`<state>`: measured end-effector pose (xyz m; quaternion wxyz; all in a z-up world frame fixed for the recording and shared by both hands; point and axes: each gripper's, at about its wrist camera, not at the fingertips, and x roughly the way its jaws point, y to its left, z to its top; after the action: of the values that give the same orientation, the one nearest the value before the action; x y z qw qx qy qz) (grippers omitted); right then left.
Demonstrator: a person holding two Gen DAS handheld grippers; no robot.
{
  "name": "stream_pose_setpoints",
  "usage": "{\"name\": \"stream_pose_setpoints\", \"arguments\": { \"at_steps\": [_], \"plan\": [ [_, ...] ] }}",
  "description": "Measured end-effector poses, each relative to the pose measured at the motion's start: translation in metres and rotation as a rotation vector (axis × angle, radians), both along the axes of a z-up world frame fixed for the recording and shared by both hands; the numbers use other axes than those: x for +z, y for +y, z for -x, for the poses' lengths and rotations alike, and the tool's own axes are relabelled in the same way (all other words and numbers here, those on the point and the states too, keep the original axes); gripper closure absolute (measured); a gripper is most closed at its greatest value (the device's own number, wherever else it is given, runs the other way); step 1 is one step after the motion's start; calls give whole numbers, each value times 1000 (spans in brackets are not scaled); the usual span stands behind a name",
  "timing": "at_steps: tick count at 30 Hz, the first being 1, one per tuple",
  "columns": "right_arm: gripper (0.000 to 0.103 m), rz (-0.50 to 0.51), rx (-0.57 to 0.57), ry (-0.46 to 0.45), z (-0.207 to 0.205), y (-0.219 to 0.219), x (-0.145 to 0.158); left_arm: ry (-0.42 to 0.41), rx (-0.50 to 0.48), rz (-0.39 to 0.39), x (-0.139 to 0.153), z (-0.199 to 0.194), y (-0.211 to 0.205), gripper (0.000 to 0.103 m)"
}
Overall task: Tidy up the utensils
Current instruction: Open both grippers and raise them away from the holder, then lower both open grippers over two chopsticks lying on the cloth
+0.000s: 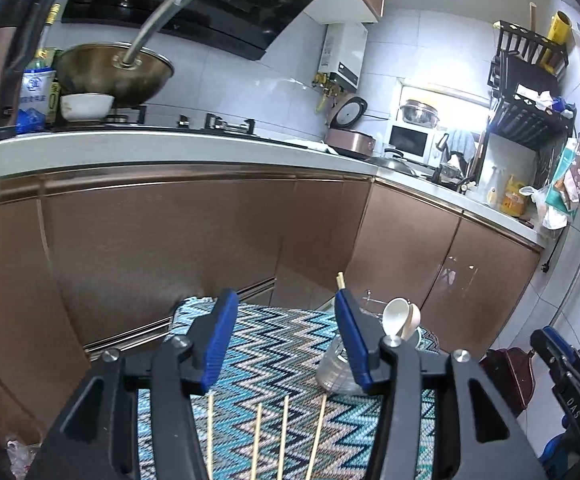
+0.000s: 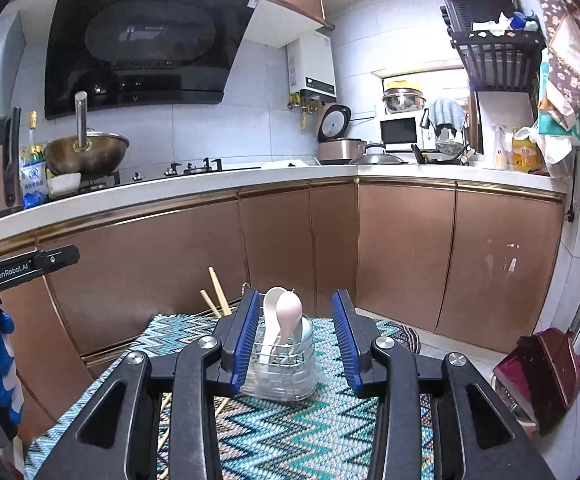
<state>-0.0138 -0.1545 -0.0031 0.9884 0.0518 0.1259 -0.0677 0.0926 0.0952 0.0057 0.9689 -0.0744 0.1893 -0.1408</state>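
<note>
Both grippers are hovering above the zigzag-woven cloth [image 2: 310, 432] on the worktop, fingers spread wide and holding nothing. The left gripper [image 1: 286, 344] is hanging over four thin bamboo chopsticks [image 1: 284, 436] lying loose and roughly parallel, probably next to be gathered. The right gripper [image 2: 296, 344] is framing the clear, ribbed holder [image 2: 286, 376], where two smooth pale spoons [image 2: 284, 316] are standing bowl-up; a pair of chopsticks [image 2: 216, 294] is leaning out behind it, seemingly sorted already

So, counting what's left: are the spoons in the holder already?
In. Both spoons stand upright inside the clear holder; four chopsticks lie on the mat.
</note>
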Motion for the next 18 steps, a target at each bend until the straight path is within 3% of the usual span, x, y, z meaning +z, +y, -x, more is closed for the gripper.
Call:
{"name": "stream_pose_setpoints", "arguments": {
  "at_steps": [9,18],
  "plan": [
    [65,-22,69,-16,31,21,18,1,8,-25,17,40,40,54],
    [65,-32,146,-5,49,44,23,74,0,-25,5,51,67,54]
  ]
}}
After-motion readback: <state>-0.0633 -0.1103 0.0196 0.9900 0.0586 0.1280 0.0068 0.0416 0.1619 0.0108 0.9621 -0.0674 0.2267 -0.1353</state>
